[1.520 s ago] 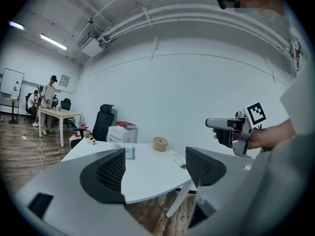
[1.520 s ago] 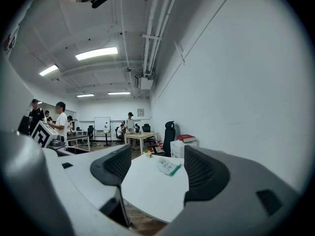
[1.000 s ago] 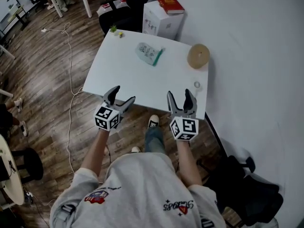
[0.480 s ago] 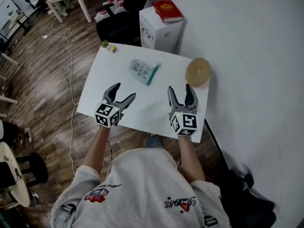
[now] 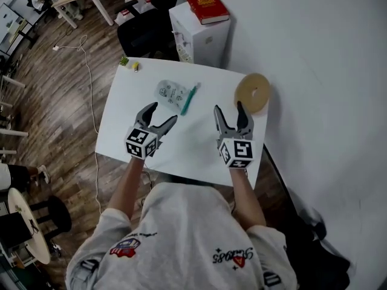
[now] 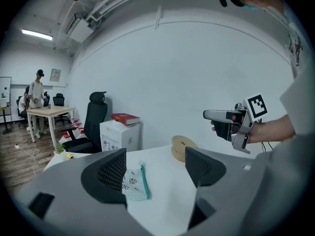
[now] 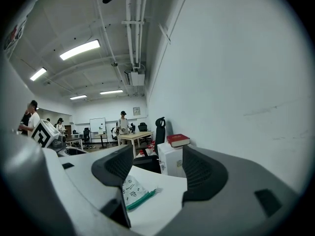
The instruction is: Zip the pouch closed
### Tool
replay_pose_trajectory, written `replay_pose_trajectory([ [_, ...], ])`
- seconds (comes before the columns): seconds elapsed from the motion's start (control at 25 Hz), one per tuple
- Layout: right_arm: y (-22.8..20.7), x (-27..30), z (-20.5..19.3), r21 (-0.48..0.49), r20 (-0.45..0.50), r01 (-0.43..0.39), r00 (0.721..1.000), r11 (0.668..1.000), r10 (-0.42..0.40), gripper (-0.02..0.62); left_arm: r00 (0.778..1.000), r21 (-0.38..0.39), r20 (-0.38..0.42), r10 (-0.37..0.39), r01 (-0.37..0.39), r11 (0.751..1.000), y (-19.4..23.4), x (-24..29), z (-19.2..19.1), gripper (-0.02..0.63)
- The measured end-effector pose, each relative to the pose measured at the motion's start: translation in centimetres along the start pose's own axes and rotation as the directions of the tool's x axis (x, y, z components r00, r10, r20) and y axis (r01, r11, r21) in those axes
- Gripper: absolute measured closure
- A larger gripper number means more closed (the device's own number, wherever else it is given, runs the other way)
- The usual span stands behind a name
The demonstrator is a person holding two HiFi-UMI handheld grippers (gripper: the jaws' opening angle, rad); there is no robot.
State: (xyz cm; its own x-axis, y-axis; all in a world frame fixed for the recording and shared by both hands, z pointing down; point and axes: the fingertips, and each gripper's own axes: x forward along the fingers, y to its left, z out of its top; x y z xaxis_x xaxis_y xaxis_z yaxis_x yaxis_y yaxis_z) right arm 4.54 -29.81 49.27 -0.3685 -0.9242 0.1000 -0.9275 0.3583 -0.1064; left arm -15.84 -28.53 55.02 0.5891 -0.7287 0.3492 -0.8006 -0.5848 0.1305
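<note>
Viewed from overhead, a person in a grey sweatshirt (image 5: 181, 240) reaches both bare forearms up toward mid-frame. The left gripper (image 5: 163, 112), left of centre, angles up and to the right, its dark jaws spread wide and holding nothing. The right gripper (image 5: 229, 107), right of centre, points almost straight up the frame, its jaws likewise apart and empty. The right hand (image 6: 222, 128) wraps that gripper's handle. The left hand, largely hidden behind its marker cube (image 5: 141, 147), appears to do the same.
</note>
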Motion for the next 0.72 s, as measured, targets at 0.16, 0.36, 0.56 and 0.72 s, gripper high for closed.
replay_pose_trajectory([
  [0.16, -0.9, 0.4, -1.3, 0.013, -0.02, 0.022, 1.0, 1.0, -0.022, 0.295, 0.999, -0.023, -0.015, -0.044, 0.044, 0.999, 0.2, 2.6, -0.3, 0.233],
  [0.36, -2.3, 0.5, -2.8, 0.025, -0.043, 0.076, 0.996, 0.997, -0.075, 0.298, 0.994, -0.091, -0.039, -0.1, 0.096, 0.991, 1.1, 5.7, -0.9, 0.236],
  [0.56, -3.2, 0.7, -4.2, 0.041, -0.07, 0.115, 0.991, 0.993, -0.112, 0.299, 0.982, -0.137, -0.129, -0.14, 0.122, 0.983, 2.2, 8.8, -2.5, 0.236],
  [0.72, -3.2, 0.7, -5.9, 0.048, -0.096, 0.131, 0.987, 0.99, -0.126, 0.299, 0.963, -0.18, -0.204, -0.178, 0.142, 0.973, 2.8, 11.5, -4.2, 0.236],
])
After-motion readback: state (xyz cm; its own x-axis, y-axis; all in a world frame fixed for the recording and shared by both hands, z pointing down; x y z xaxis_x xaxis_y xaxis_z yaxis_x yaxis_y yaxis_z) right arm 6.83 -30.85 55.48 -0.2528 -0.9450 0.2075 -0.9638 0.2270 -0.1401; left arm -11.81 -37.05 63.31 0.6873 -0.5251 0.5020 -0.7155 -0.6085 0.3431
